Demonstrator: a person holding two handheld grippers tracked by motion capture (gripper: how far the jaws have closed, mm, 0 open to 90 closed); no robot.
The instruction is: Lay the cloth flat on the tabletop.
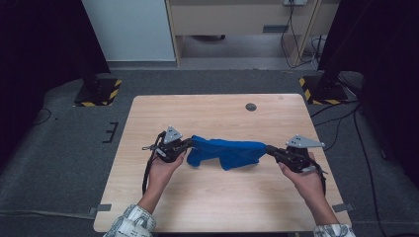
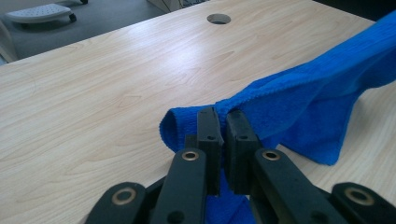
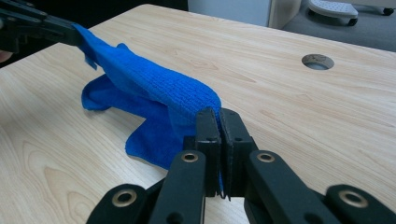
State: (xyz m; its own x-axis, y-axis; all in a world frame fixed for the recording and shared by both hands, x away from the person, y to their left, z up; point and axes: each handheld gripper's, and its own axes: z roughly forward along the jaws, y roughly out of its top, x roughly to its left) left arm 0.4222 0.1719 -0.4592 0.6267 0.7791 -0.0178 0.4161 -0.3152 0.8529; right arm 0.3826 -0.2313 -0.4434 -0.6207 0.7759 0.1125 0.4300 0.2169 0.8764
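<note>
A blue cloth (image 1: pixel 228 150) hangs stretched between my two grippers above the middle of the wooden table (image 1: pixel 217 116). My left gripper (image 1: pixel 190 143) is shut on the cloth's left end, and my right gripper (image 1: pixel 268 149) is shut on its right end. In the left gripper view the jaws (image 2: pixel 223 122) pinch a folded edge of the blue cloth (image 2: pixel 303 107), which sags to the right. In the right gripper view the jaws (image 3: pixel 219 119) clamp the cloth (image 3: pixel 154 93), whose far end leads to the other gripper (image 3: pixel 70 32) at top left. The cloth's lower folds droop toward the tabletop.
A round cable hole (image 1: pixel 251 106) sits in the table's far right part. Black stands with yellow-striped bases (image 1: pixel 99 91) (image 1: pixel 321 89) flank the table's far corners. A person's hands and patterned sleeves (image 1: pixel 129 222) enter from the near edge.
</note>
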